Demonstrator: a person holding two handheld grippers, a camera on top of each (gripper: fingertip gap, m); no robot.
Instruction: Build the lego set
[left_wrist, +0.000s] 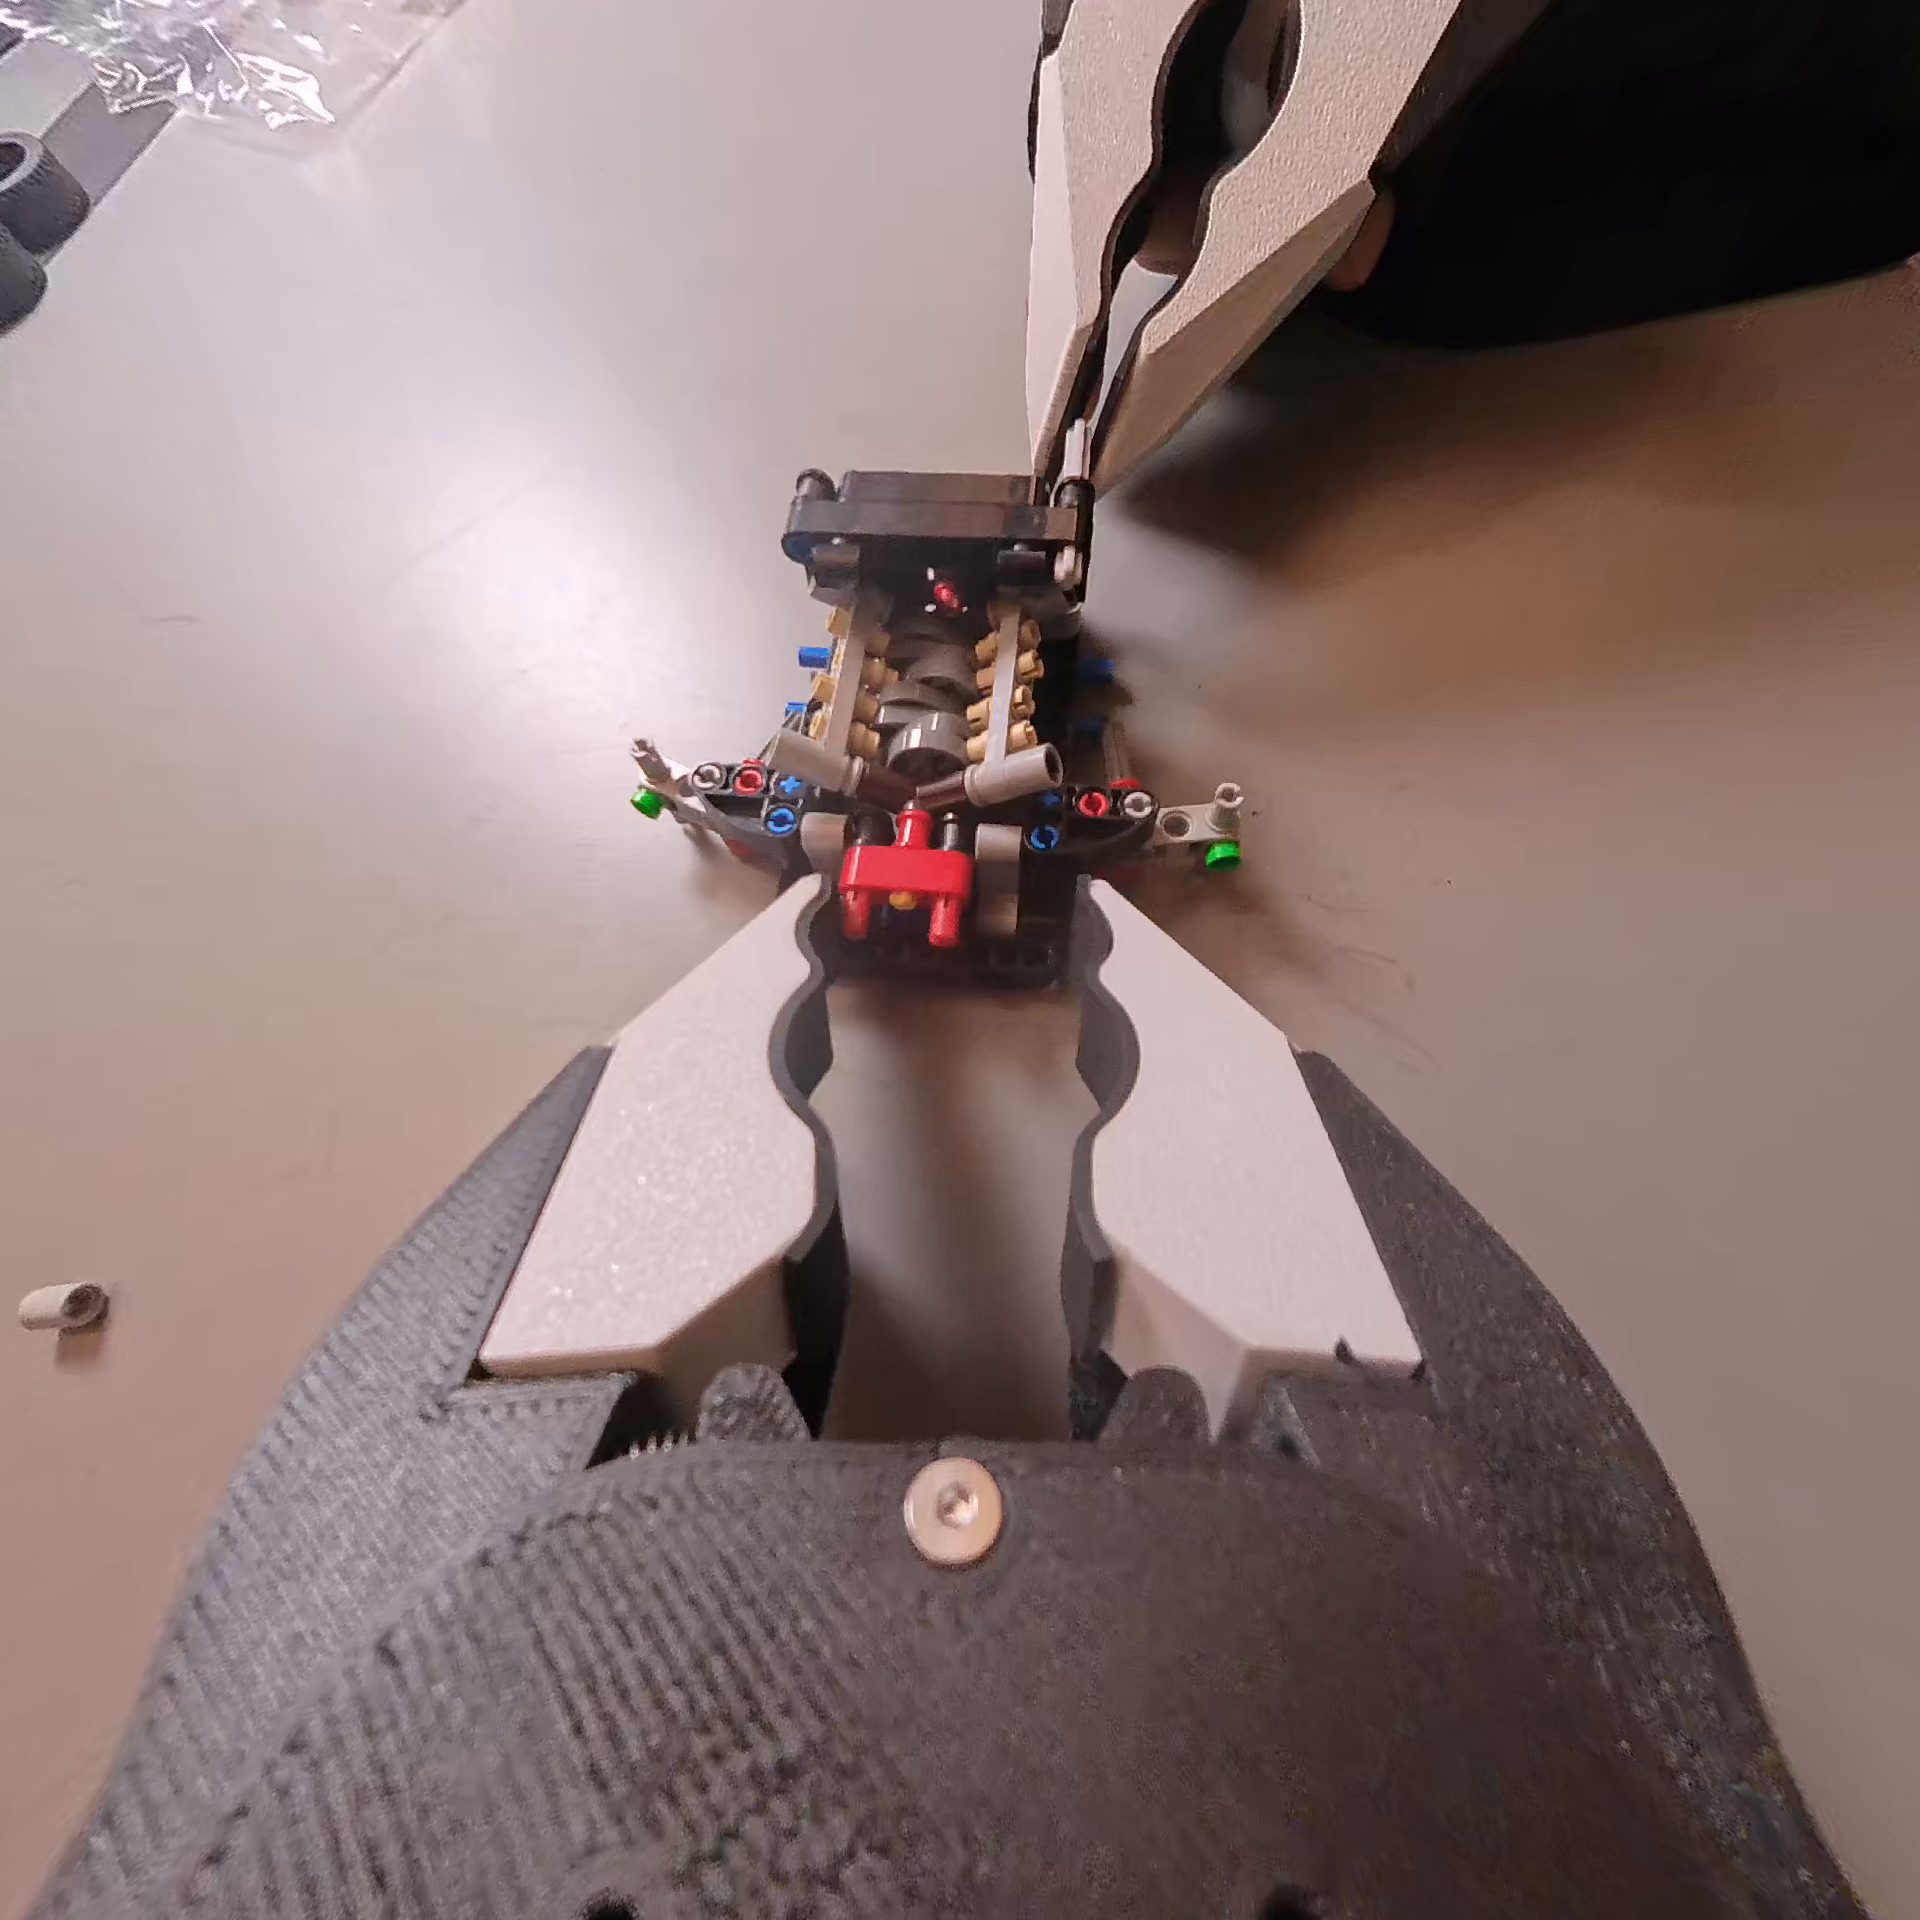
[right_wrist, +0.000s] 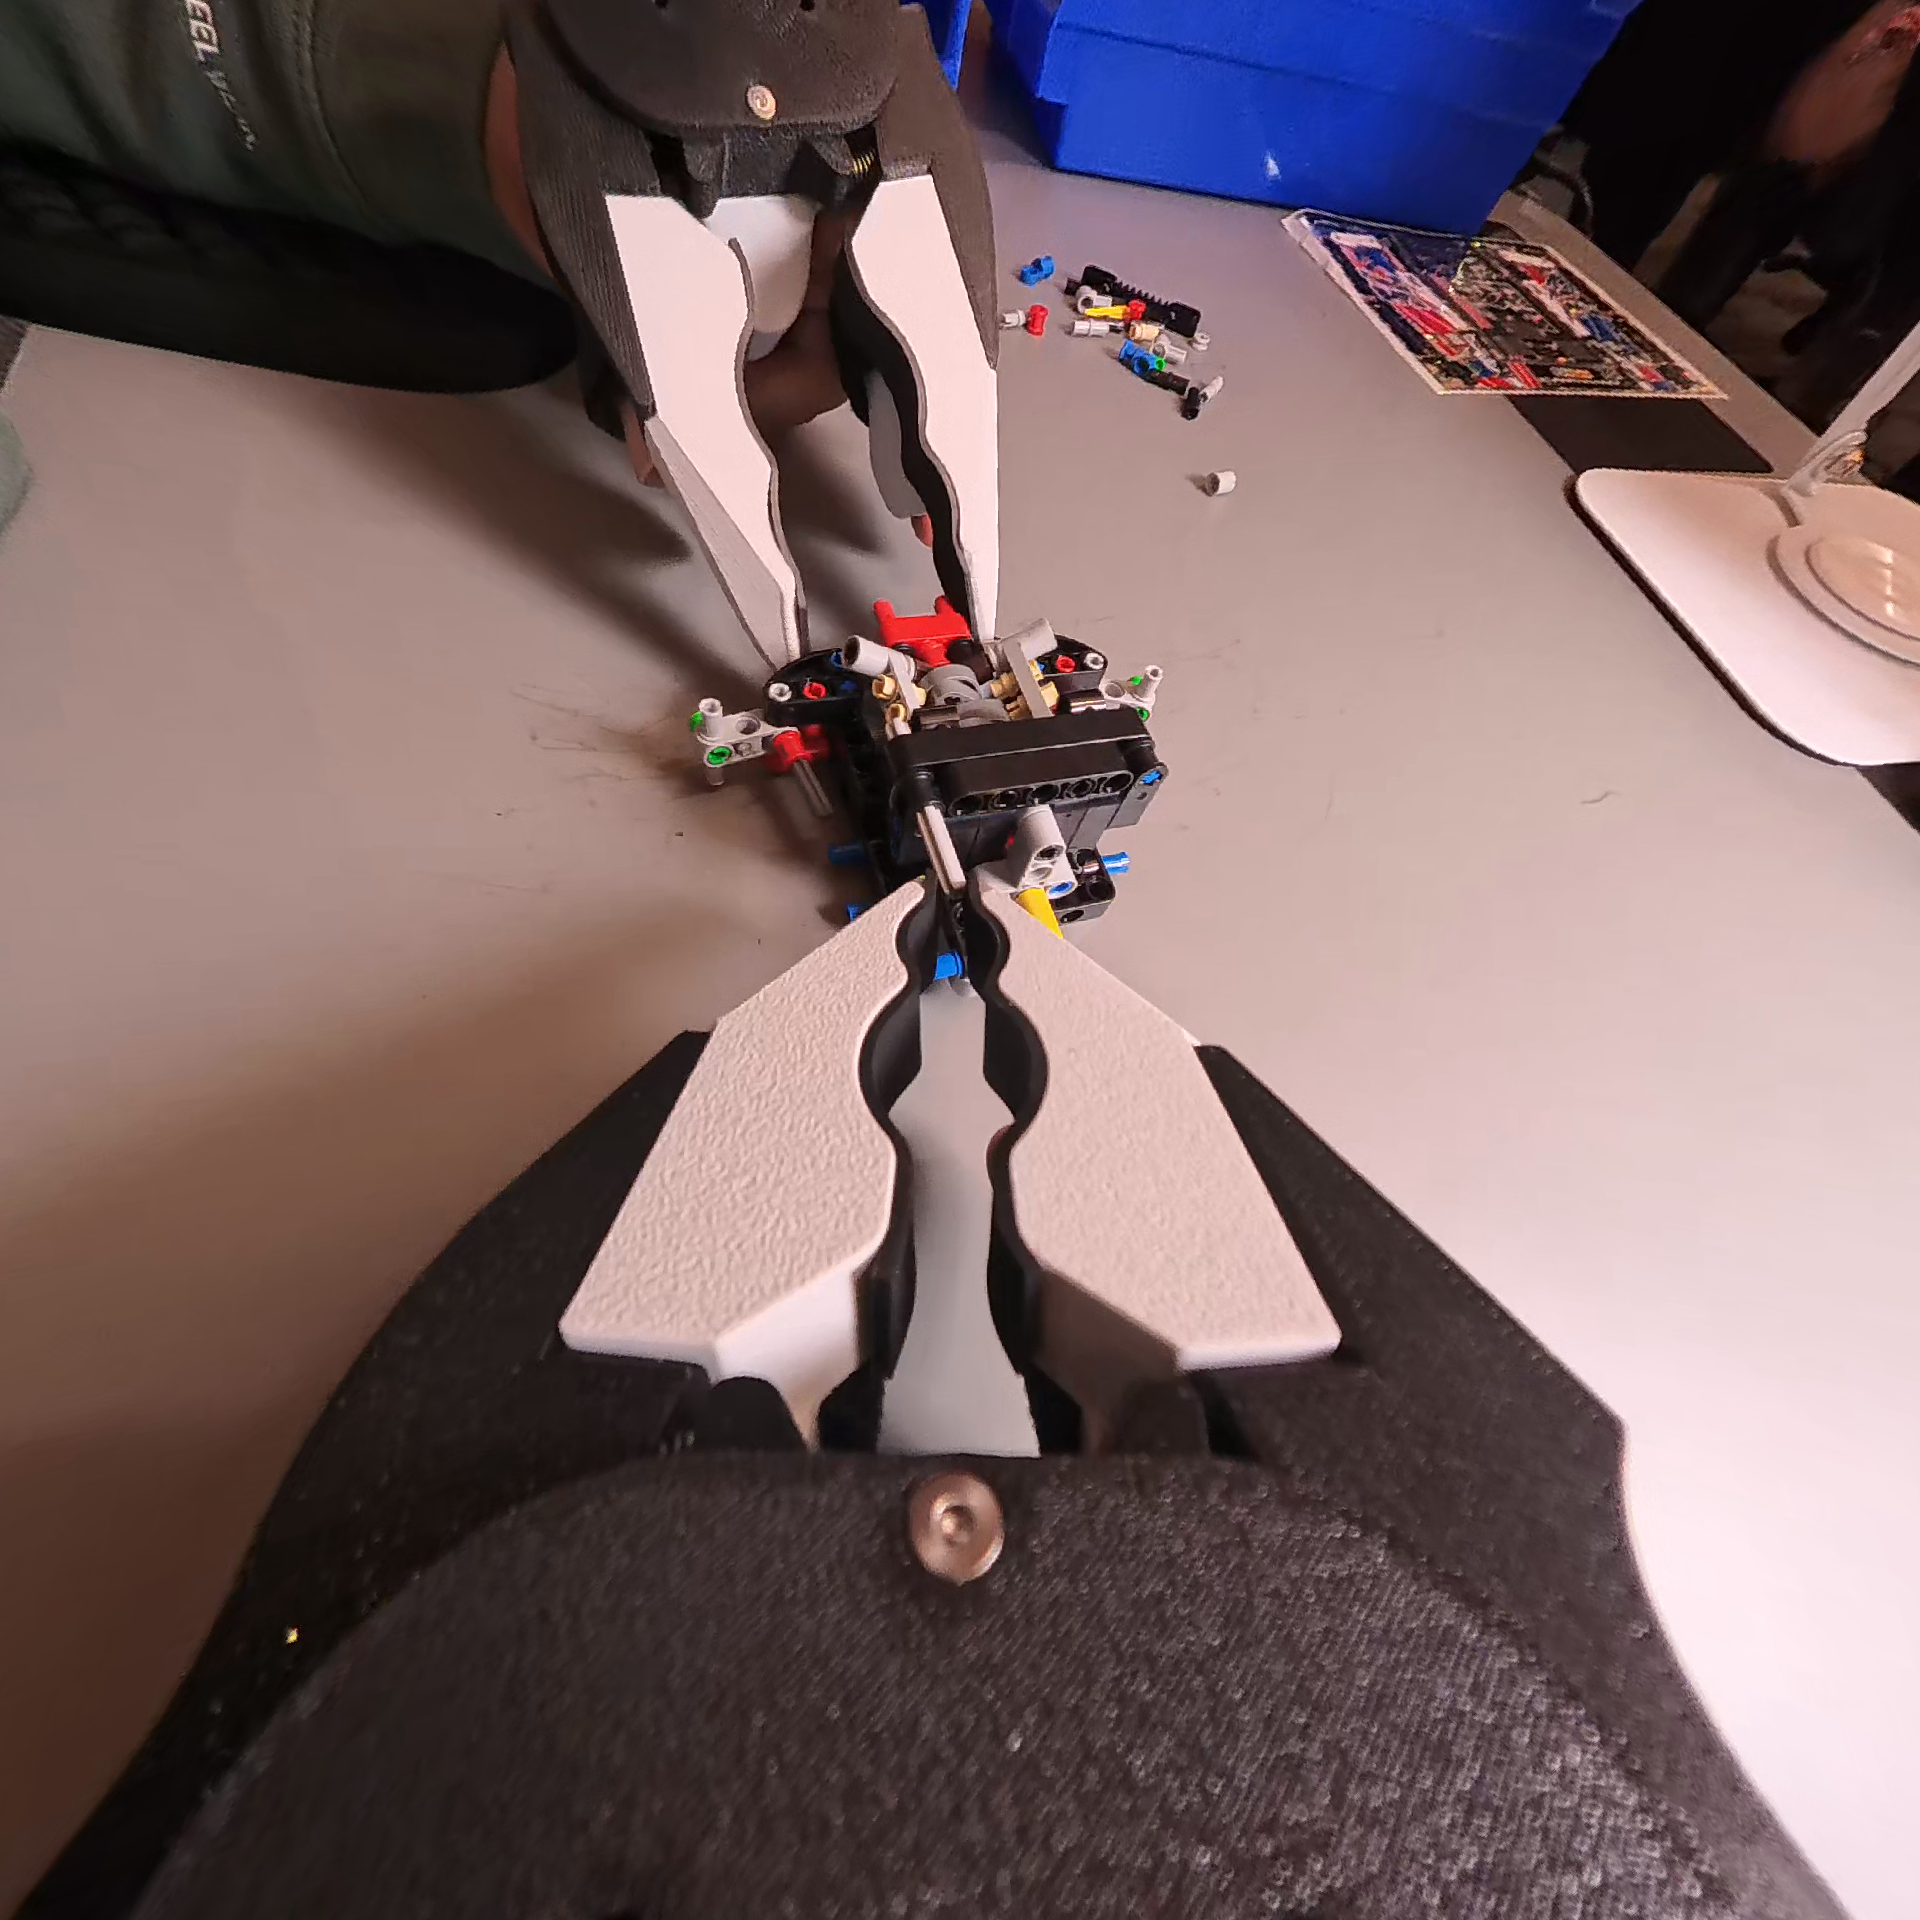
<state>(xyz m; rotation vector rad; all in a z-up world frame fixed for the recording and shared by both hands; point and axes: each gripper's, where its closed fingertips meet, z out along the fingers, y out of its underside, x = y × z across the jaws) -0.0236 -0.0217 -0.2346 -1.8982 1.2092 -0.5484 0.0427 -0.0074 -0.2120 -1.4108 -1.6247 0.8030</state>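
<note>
The table (left_wrist: 416, 623) is smooth and matt with a faint sheen. The lego model (left_wrist: 935, 769) is glossy hard plastic. The left gripper (left_wrist: 948, 914) has matt, grainy pale plastic fingers (left_wrist: 686, 1143), a coarse, ridged black plastic body and a shiny metal screw (left_wrist: 952, 1509). Crinkled clear plastic wrap (left_wrist: 218, 52) glints. The booklet (right_wrist: 1496, 312) is glossy paper.

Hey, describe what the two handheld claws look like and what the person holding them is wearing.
Both claws, left and right, match: pale grey wedge-shaped fingers with wavy dark-lined inner edges, on a black textured printed body with one silver screw. The person wears a dark green sleeve with pale lettering.
</note>
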